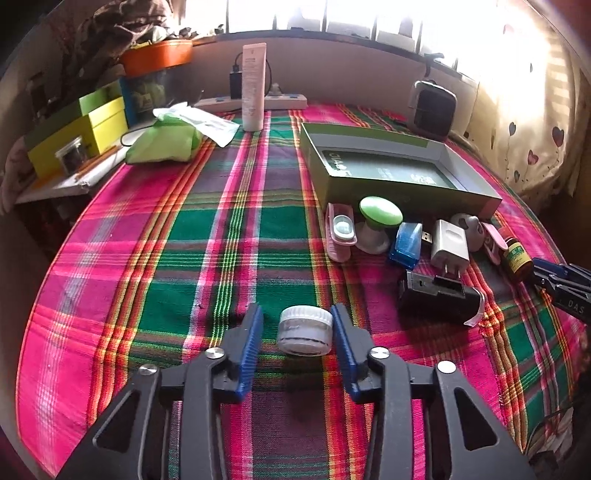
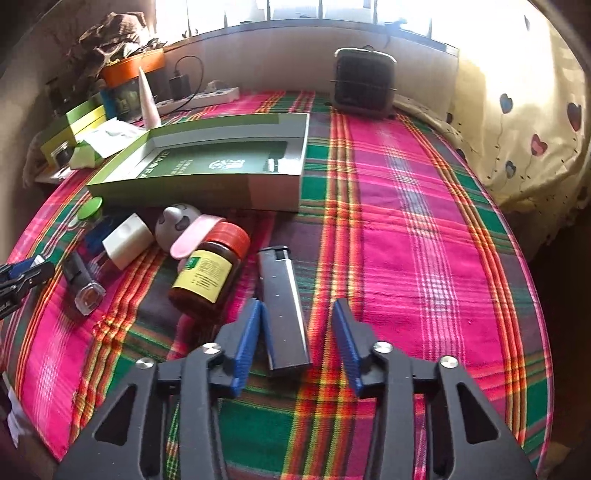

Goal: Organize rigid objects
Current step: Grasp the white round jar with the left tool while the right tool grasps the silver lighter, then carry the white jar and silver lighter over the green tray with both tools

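Behind white charger (image 2: 127, 242), blue stapler (image 2: 96, 233) mostly hidden, right gripper (image 1: 540, 274) cropped.

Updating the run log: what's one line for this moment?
left gripper: open, small jar between pads | right gripper: open, lighter between pads | green box: empty

Bright window (image 1: 351, 18) behind a plaid-covered table (image 1: 184, 229), heart-patterned curtain (image 1: 532, 122) beside it.
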The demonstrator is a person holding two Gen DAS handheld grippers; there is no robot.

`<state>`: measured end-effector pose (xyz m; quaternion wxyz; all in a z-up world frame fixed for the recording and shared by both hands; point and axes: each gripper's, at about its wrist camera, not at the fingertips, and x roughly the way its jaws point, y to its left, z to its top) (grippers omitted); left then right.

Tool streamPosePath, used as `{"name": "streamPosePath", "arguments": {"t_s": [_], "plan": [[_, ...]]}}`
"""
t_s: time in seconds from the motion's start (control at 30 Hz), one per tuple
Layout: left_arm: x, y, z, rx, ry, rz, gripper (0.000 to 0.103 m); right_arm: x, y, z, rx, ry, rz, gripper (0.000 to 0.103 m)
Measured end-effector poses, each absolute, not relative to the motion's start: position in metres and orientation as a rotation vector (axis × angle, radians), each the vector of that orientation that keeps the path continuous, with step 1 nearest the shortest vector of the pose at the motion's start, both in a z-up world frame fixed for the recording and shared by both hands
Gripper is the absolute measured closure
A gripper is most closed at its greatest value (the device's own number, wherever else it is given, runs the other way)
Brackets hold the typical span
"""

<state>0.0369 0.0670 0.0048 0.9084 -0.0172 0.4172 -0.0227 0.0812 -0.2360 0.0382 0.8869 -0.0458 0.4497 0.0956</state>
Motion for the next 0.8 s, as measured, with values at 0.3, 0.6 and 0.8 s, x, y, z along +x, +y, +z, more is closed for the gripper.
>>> {"name": "streamPosePath", "arguments": {"t_s": [0.3,0.6,0.8], "plan": [[0.038,0.066,0.005,-0.04,0.865,-0.055,0.076,0.082,-0.234,0.038,-0.092,0.933,0.208,0.079],[0.042,0.063,0.009,-0.047,0.861,-0.082,0.076,0.081,-0.237,0.042,-0.052,0.923,0.203,0.079],[0.046,0.062,0.015,-0.042,0.849,-0.086,0.076,0.08,-0.238,0.05,-0.036,0.901,0.209,0.079]]}}
